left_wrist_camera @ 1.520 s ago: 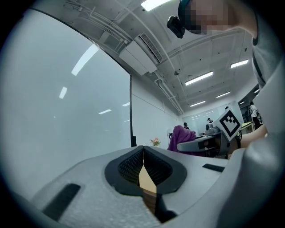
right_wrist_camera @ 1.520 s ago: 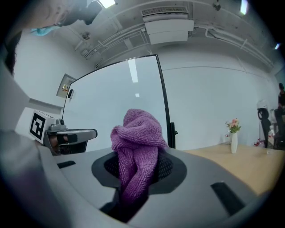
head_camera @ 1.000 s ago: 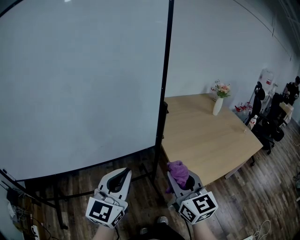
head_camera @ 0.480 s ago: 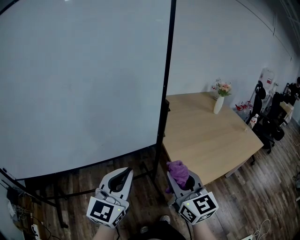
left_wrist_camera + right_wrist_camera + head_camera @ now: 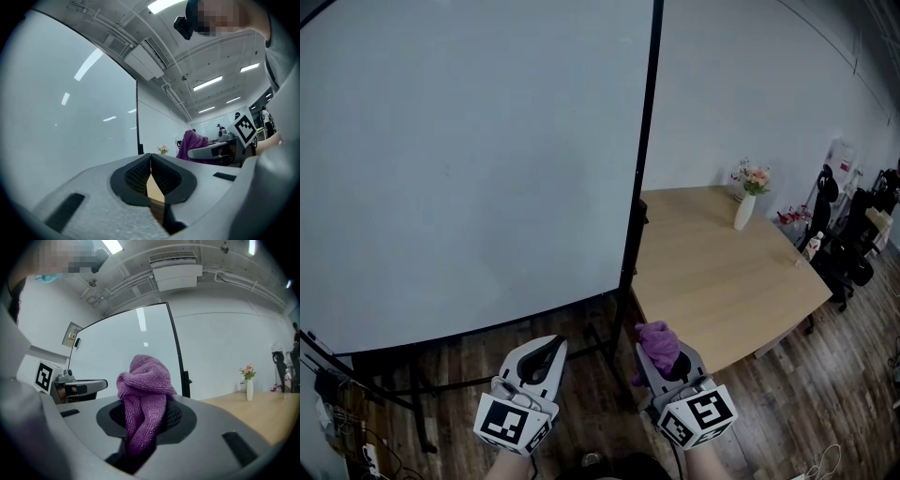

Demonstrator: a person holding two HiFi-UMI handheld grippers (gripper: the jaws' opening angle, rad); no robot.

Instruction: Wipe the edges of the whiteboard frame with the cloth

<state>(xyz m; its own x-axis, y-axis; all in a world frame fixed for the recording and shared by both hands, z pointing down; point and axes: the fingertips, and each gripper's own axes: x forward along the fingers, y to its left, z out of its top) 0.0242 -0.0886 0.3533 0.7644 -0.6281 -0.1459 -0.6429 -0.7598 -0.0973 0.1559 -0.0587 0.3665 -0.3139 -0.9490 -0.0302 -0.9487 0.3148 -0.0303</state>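
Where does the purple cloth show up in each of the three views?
Head view: cloth low, right of centre, in the right gripper.
Left gripper view: cloth right of centre, in the distance.
Right gripper view: cloth at centre, clamped between the jaws.
Shared landmark: the whiteboard's black right frame edge.

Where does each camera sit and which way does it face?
Head view: on the person's head, facing forward and down at the large whiteboard, its black frame, a light wooden table; left gripper and right gripper show.
Left gripper view: rides that gripper, looks along its shut jaws at the whiteboard.
Right gripper view: rides that gripper, looks along jaws shut on the purple terry cloth.
Both gripper views share the frame and the other gripper.
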